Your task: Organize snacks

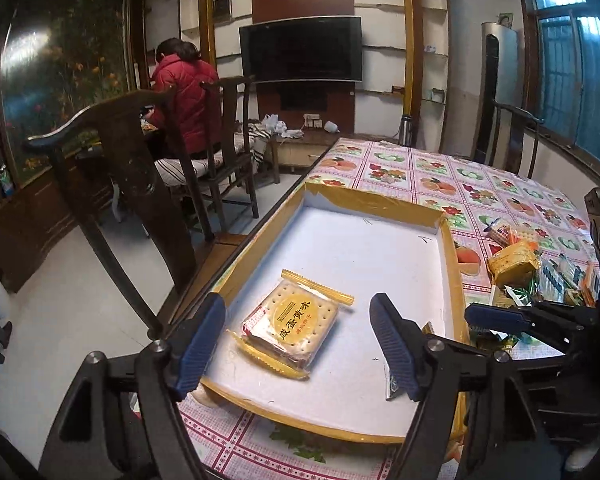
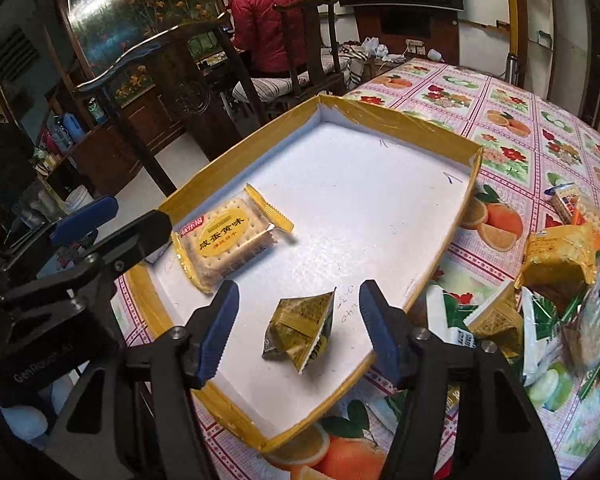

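A shallow tray [image 1: 380, 200] [image 2: 400, 116] with a white floor and a yellow taped rim lies on the flowered tablecloth. A yellow-labelled cracker packet [image 1: 292, 324] [image 2: 224, 236] rests flat in it. My left gripper [image 1: 296, 344] is open and straddles the packet, its blue pads clear of it. In the right wrist view a small green-gold packet [image 2: 300, 328] lies on the tray floor. My right gripper [image 2: 298, 332] is open around that packet without touching it. A pile of several snack packets [image 1: 540, 276] [image 2: 560, 272] sits on the cloth right of the tray.
The tray's left side runs along the table edge [image 1: 260, 216]. Dark wooden chairs [image 1: 132, 160] stand beyond that edge. A person in a red jacket [image 1: 188, 92] sits at another table with their back turned. A television [image 1: 300, 52] hangs on the far wall.
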A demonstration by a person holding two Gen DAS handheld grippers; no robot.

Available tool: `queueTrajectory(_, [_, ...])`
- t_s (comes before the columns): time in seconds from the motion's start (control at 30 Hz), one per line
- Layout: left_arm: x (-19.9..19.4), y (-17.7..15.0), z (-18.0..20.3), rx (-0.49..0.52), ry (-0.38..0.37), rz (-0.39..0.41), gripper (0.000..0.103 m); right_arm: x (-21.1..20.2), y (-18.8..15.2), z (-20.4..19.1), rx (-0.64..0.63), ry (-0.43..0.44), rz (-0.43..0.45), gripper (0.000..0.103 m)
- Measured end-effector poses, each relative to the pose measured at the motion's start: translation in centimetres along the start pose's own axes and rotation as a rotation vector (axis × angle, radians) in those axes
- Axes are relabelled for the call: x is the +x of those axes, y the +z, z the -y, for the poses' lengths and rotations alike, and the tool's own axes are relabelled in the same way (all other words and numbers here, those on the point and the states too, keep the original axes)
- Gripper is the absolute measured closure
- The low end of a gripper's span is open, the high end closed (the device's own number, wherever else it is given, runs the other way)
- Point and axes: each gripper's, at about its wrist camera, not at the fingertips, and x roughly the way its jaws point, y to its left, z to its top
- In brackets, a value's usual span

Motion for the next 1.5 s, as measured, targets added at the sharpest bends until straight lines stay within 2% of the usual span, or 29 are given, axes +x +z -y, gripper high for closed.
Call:
queueTrajectory(0.23, [-2.9,0.3,3.9,0.087,0.109,0.033,0.024,-4.9,-2.5,2.6,0.071,-0.014,0.085,0.035])
queueTrajectory(0.43, [-5.7,0.3,7.0,0.114,0.087,0.072,0.023,-9.0,-5.3,5.9,0.153,-0.087,0.141,0.035])
queueTrajectory(0.67, [-6.6,-0.4,9.7,0.148,0.066,0.085,0.023,-12.1,-8.6,9.1,0.274,-0.149,0.191,0.035])
queueTrajectory(0.97, [-6.1,-1.4,11.3,0.186,0.066,0.048,0.023,-12.0,-10.4,10.4,0.323,-0.134,0.188,0.035])
queueTrajectory(1.5, [-5.1,-1.9,11.0,0.177,0.03,0.006,0.023,-10.9,-10.5,10.1,0.317,-0.126,0.165,0.034])
